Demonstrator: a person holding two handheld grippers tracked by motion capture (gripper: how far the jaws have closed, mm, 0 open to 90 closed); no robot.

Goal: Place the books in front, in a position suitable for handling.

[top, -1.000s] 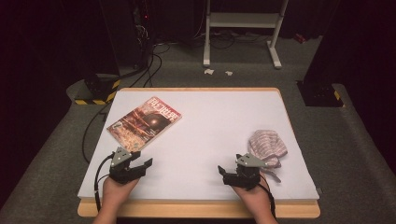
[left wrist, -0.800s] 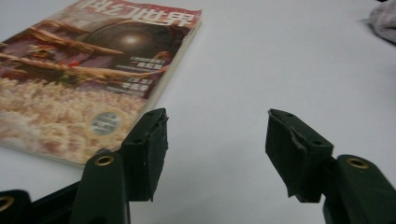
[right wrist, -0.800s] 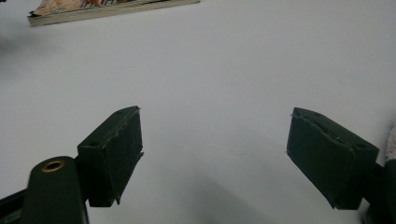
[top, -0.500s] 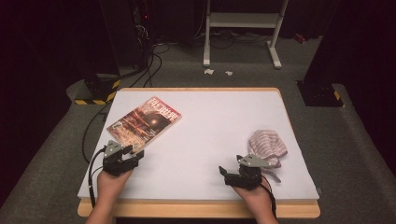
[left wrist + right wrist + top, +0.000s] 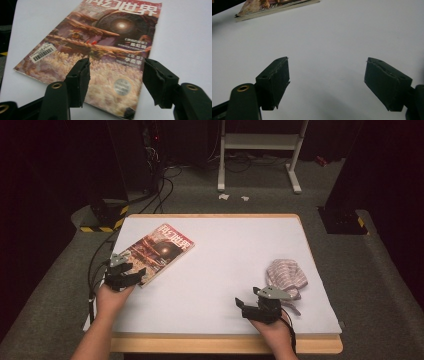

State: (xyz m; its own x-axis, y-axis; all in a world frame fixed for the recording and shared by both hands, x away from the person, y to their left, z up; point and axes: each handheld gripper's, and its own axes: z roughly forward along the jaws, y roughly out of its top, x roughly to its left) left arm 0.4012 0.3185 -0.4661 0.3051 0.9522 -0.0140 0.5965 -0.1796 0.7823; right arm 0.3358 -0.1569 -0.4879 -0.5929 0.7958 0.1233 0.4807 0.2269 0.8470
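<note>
left tool: jaws wide, holding nothing; hovers at near corner of the magazine; in the left gripper view the cover lies between and beyond the jaws, contact can't be told.
right tool: jaws wide, holding nothing, over bare tabletop near front edge; points left.
magazine: flat, cover up, left half of tabletop, turned at an angle; barcode sticker near its left edge; its spine edge shows top left in the right gripper view.
cloth: striped, bunched, right side of tabletop, just beside right tool, behind it.
containers: none seen.
</note>
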